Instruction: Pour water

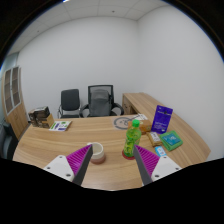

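cabinet (10, 92): wooden, against the wall at the far left, beyond the desk.
box (41, 117): dark, on the desk's far left end.
book (61, 126): lies flat on the desk just right of the box.
chairs (89, 101): two black office chairs side by side behind the desk, against the white wall.
desk (60, 145): light wood, wide, runs under everything; a side wing reaches back on the right.
left finger (70, 160): pink pad facing in, low over the desk edge, touching nothing.
cup (97, 152): small, pale, open top, stands on the desk between the fingers, nearer the left one, with a gap at each side.
gripper (110, 162): released, fingers spread wide, holding nothing.
bottle (131, 139): green, yellow cap, upright on the desk just right of the cup, just ahead of the right finger, apart from it.
plate (124, 123): round, pale, beyond the bottle.
right finger (149, 161): pink pad facing in, free of the bottle.
purple box (162, 119): stands upright on the desk's right part.
teal pack (170, 140): lies flat near the purple box, closer to the fingers.
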A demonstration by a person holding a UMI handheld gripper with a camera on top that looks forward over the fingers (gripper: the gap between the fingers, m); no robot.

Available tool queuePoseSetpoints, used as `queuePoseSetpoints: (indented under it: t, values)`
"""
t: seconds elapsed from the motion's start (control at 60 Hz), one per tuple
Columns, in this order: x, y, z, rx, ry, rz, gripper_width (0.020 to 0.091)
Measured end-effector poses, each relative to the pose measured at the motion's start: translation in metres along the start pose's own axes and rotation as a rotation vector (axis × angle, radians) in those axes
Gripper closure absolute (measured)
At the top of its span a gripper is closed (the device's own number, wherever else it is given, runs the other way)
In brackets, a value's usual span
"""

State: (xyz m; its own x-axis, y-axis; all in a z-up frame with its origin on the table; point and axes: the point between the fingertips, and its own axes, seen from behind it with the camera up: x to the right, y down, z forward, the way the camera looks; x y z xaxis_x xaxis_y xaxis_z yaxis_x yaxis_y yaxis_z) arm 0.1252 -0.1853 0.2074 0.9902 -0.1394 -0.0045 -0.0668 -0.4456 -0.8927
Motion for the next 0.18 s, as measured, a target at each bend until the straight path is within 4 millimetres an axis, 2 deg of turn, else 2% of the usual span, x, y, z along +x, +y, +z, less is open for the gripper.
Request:
queuePoseSetpoints:
  t: [0.183]
  values:
    - [-0.0044, -0.0118, -0.0089, 0.021, -0.009, 0.013, 0.0265]
